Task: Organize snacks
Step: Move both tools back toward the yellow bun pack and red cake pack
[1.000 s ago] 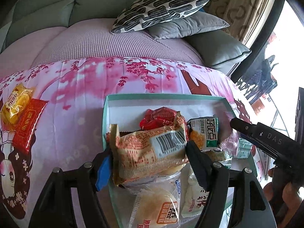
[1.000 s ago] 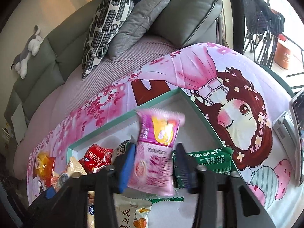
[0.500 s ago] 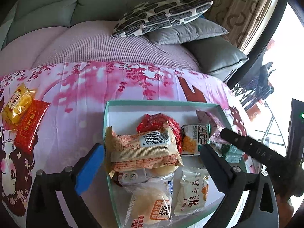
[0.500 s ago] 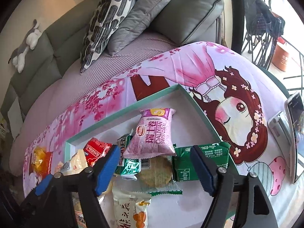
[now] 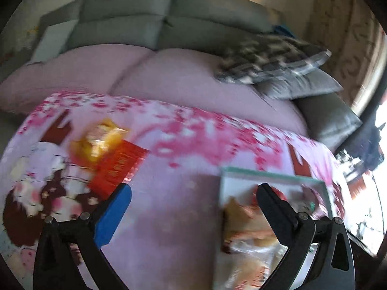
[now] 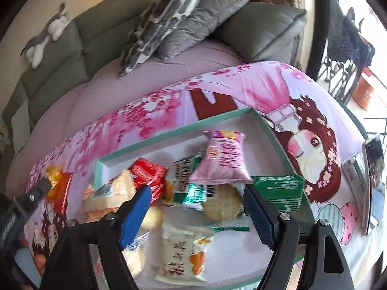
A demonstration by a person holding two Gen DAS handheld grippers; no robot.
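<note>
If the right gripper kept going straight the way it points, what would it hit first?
Probably the round pale cracker pack in the teal-rimmed box, lying between the right gripper's open, empty jaws; depth is uncertain, so the pink packet could come first.

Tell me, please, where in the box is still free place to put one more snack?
Bare floor remains along the far wall of the box, behind the pink packet, and in the near right corner beside the white packet. The left half and the middle are crowded.
</note>
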